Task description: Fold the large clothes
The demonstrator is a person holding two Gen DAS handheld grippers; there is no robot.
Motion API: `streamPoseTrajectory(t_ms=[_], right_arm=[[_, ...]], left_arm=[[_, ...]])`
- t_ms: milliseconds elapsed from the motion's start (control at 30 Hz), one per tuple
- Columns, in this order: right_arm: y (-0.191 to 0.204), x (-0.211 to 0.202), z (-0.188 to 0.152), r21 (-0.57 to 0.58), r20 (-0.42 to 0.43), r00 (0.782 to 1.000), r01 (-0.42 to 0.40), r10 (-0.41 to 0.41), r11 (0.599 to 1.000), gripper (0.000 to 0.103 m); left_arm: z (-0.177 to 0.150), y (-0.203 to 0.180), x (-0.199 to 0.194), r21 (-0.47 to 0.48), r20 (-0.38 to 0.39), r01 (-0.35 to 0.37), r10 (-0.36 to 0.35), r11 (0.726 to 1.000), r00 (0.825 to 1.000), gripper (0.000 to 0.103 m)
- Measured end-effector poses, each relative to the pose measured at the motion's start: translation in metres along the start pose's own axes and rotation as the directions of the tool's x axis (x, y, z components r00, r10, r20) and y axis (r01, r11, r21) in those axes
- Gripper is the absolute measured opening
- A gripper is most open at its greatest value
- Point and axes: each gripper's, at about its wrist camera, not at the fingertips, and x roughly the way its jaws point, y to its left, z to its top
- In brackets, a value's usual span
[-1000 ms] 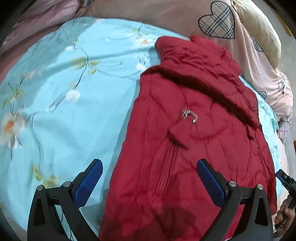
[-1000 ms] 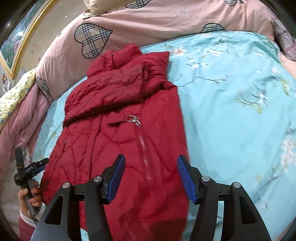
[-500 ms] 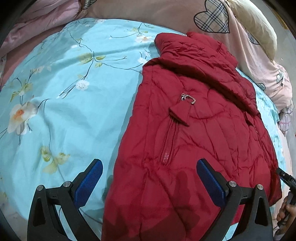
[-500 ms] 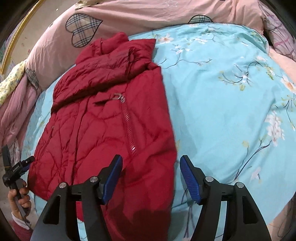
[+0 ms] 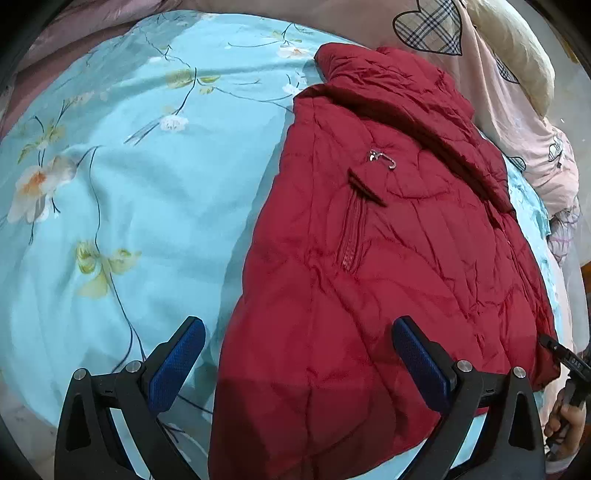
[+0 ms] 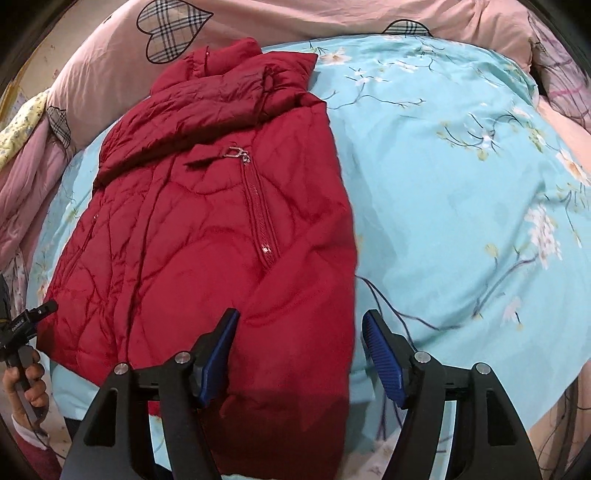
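Moved: both views pulled back, hem now nearer the jaws.
Left gripper (image 5: 295,363): wide open, empty, above hem.
Right gripper (image 6: 300,356): wide open, empty, straddling the hem's side edge.
Red jacket (image 5: 388,251): flat on blue sheet (image 5: 129,184), part-folded.
Meaning: likely hem grasp next.

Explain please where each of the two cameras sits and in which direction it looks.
Left wrist: on the left claw, looking along its open fingers at the red jacket on the blue floral sheet; the other hand shows at right.
Right wrist: on the right claw, also open, looking up the jacket; the other hand shows at left.
Shared: jacket, sheet, heart-print quilt.
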Motion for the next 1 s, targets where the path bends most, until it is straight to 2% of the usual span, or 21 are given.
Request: streamPoseTrajectory(t_ms=[67, 133, 167, 300, 467, 700, 933, 967, 1000], right_arm=[[-0.005, -0.003, -0.005, 0.002, 0.0, 1.0, -0.009, 0.009, 1.0, 0.067], [-0.012, -0.005, -0.009, 0.017, -0.002, 0.999, -0.035, 0.035, 0.999, 0.06], [-0.017, -0.006, -0.012, 0.032, -0.008, 0.998, -0.058, 0.059, 0.998, 0.05], [-0.034, -0.005, -0.02, 0.103, -0.021, 0.983, -0.178, 0.181, 0.979, 0.038], [-0.038, -0.006, -0.024, 0.124, -0.005, 0.972, -0.232, 0.234, 0.965, 0.037], [-0.034, -0.005, -0.026, 0.103, 0.017, 0.966, -0.257, 0.257, 0.961, 0.041], [-0.034, 0.002, -0.026, 0.105, 0.021, 0.963, -0.269, 0.268, 0.957, 0.044], [-0.035, 0.003, -0.026, 0.106, 0.02, 0.963, -0.269, 0.269, 0.957, 0.044], [-0.035, 0.003, -0.026, 0.112, 0.02, 0.962, -0.273, 0.272, 0.956, 0.045]], left_arm=[[-0.003, 0.002, 0.002, 0.0, -0.009, 0.01, -0.01, 1.0, 1.0, 0.102], [-0.004, 0.004, 0.003, -0.002, -0.013, 0.017, -0.017, 1.0, 1.0, 0.102], [-0.005, 0.006, 0.003, -0.002, -0.015, 0.023, -0.023, 1.0, 1.0, 0.102], [-0.007, 0.009, 0.004, 0.005, -0.019, 0.042, -0.042, 0.999, 0.999, 0.102], [-0.01, 0.016, 0.008, -0.002, -0.019, 0.079, -0.079, 0.997, 0.997, 0.101], [-0.014, 0.01, 0.011, 0.052, -0.007, 0.119, -0.119, 0.991, 0.993, 0.086], [-0.017, 0.014, 0.015, 0.044, -0.014, 0.143, -0.143, 0.989, 0.99, 0.086], [-0.018, 0.012, 0.013, 0.047, -0.012, 0.143, -0.143, 0.989, 0.99, 0.084], [-0.019, 0.01, 0.012, 0.056, -0.009, 0.146, -0.146, 0.988, 0.989, 0.077]])
